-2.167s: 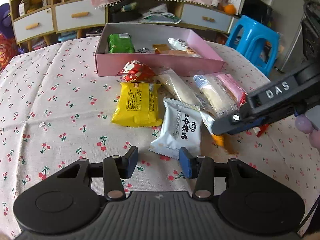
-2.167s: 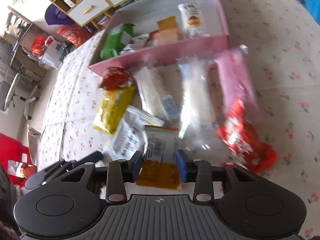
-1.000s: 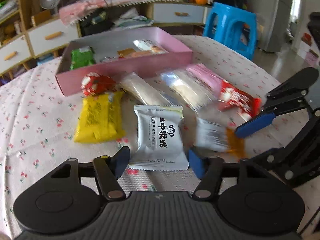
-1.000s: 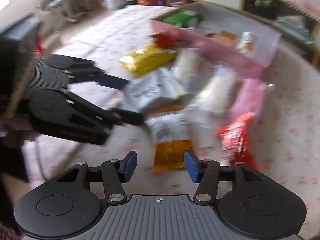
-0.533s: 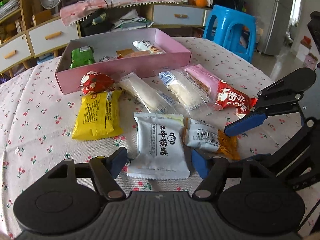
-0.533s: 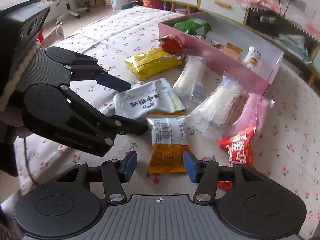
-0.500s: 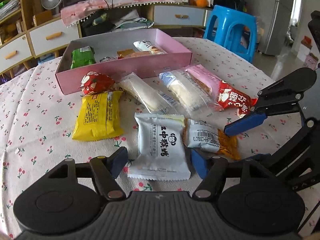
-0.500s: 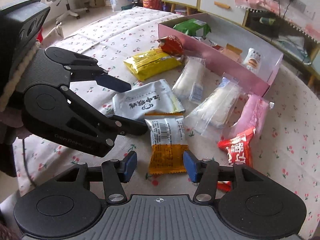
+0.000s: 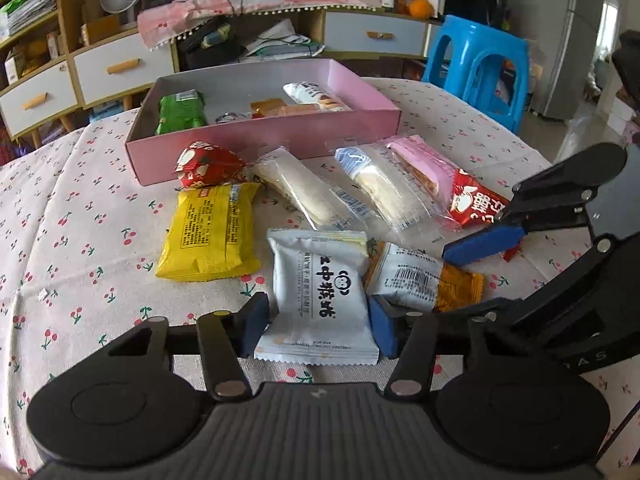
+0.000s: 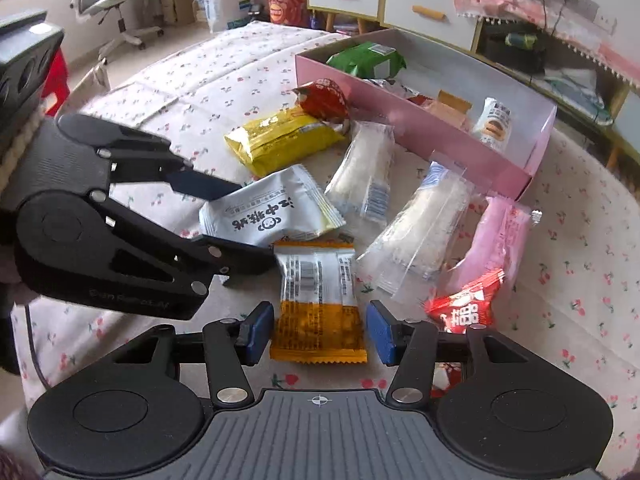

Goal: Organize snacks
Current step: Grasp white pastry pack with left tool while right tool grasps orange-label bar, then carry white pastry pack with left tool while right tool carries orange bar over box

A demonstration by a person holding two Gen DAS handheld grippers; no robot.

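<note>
Several snack packets lie on the cherry-print tablecloth before an open pink box (image 9: pixel 280 136) that holds a green packet (image 9: pixel 180 111) and others. My left gripper (image 9: pixel 318 330) is open, its pads either side of the near end of a white packet with black characters (image 9: pixel 320 292). My right gripper (image 10: pixel 318 332) is open around the orange end of a white-and-orange packet (image 10: pixel 316 300); it also shows in the left wrist view (image 9: pixel 472 276). A yellow packet (image 9: pixel 212 232), a red pouch (image 9: pixel 206 164), two clear-wrapped rolls (image 9: pixel 304 192), a pink packet (image 9: pixel 420 164) and a red packet (image 9: pixel 476 204) lie between them and the box.
The left gripper's body (image 10: pixel 100 232) sits close on the left in the right wrist view. A blue plastic stool (image 9: pixel 480 68) and low drawer cabinets (image 9: pixel 112 68) stand beyond the table. Bare tablecloth (image 9: pixel 80 220) lies to the left.
Both grippers have moved forward and down, so each now has its pads around its packet. The packets have not moved.
</note>
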